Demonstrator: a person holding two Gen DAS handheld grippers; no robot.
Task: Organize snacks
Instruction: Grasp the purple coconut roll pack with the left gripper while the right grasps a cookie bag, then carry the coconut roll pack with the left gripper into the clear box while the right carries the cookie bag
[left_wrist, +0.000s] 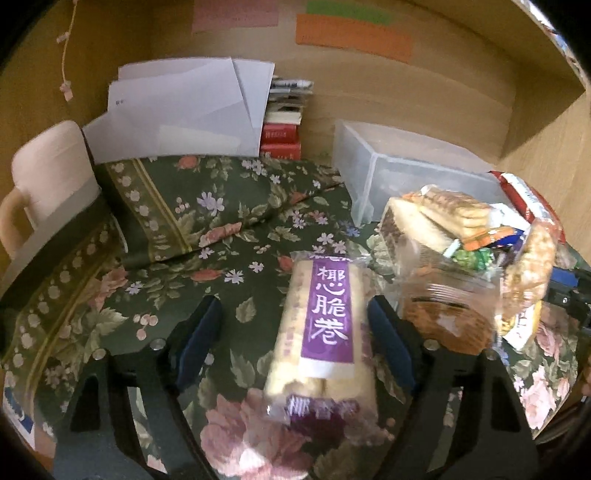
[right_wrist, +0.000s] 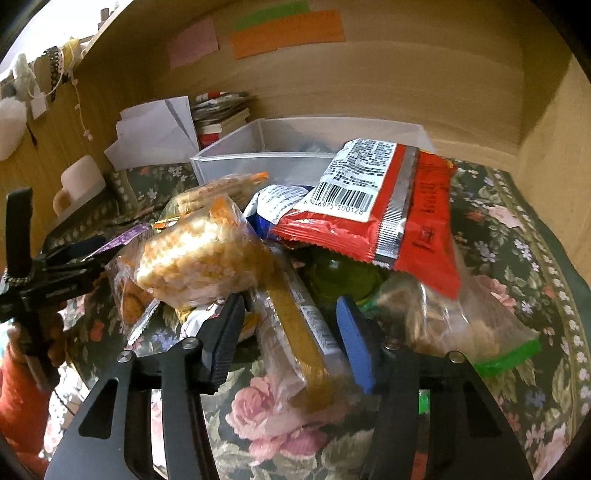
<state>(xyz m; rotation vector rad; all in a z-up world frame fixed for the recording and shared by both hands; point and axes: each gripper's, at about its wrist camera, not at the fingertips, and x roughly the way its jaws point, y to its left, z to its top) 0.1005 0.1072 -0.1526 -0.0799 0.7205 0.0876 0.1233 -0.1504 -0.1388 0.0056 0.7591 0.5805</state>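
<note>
We see clear-wrapped cream wafer-roll pack with purple label (left_wrist: 325, 332) flat on floral cloth, lengthwise. Beside it, heap of mixed snack packets (right_wrist: 280, 243); red foil bag (right_wrist: 384, 206) on top, barcode up. Translucent plastic bin (right_wrist: 295, 147) behind heap.

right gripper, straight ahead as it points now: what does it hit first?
Likely the long clear-wrapped snack bar, which already lies between the open fingers of the right gripper. Past it sits the snack pile, with the red packet on top, then the clear plastic bin. Depth is uncertain.
</note>
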